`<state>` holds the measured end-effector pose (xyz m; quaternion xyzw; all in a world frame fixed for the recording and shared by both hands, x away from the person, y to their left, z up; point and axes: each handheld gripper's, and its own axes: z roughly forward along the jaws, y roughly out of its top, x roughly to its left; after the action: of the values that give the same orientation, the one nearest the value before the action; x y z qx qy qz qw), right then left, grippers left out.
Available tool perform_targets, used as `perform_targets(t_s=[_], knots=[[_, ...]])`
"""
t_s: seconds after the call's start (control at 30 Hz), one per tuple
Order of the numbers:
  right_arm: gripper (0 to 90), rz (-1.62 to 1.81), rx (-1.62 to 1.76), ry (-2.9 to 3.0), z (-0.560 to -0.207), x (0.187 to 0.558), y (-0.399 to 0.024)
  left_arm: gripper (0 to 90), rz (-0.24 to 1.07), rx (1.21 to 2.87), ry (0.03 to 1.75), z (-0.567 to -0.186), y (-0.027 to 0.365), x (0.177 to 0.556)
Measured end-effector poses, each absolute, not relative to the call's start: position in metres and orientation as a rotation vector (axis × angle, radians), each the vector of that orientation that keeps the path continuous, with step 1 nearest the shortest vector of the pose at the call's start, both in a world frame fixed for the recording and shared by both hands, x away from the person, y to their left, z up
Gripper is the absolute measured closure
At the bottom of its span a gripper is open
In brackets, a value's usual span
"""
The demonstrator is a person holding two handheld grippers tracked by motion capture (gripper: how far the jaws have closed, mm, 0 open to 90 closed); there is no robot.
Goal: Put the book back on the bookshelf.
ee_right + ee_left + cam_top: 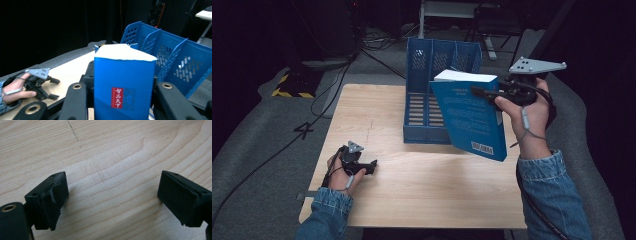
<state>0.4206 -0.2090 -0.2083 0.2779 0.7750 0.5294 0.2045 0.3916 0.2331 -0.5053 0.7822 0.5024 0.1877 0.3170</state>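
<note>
Dark lab, floor cables (287,145), taped equipment (292,86)

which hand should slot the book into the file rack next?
Right, probably. The right hand-held gripper already clamps the blue book in the air beside the blue file rack. The left hand-held gripper is open, low over the table.

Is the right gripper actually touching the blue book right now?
Touching. In the right gripper view the blue book sits clamped between the right gripper's jaws; the high view shows it lifted off the table.
</note>
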Motion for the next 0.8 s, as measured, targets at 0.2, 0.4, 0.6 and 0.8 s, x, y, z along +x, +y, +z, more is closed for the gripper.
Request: perform_targets(t_s=[0.2,0.4,0.6,0.8], knots=[[60.9,1.479,0.805,2.130,-0.199,0.440,-0.213,7.7,0.491,2.063,1.325,-0.505,0.232,0.394],[60.9,1.467,0.835,2.082,-0.191,0.461,-0.217,7.0,0.487,2.062,1.325,-0.506,0.232,0.394],[60.9,1.445,0.893,2.040,-0.191,0.483,-0.222,7.0,0.490,2.063,1.326,-0.506,0.232,0.394],[61.0,1.485,0.979,1.977,-0.196,0.503,-0.231,7.0,0.487,2.065,1.326,-0.505,0.232,0.395]])
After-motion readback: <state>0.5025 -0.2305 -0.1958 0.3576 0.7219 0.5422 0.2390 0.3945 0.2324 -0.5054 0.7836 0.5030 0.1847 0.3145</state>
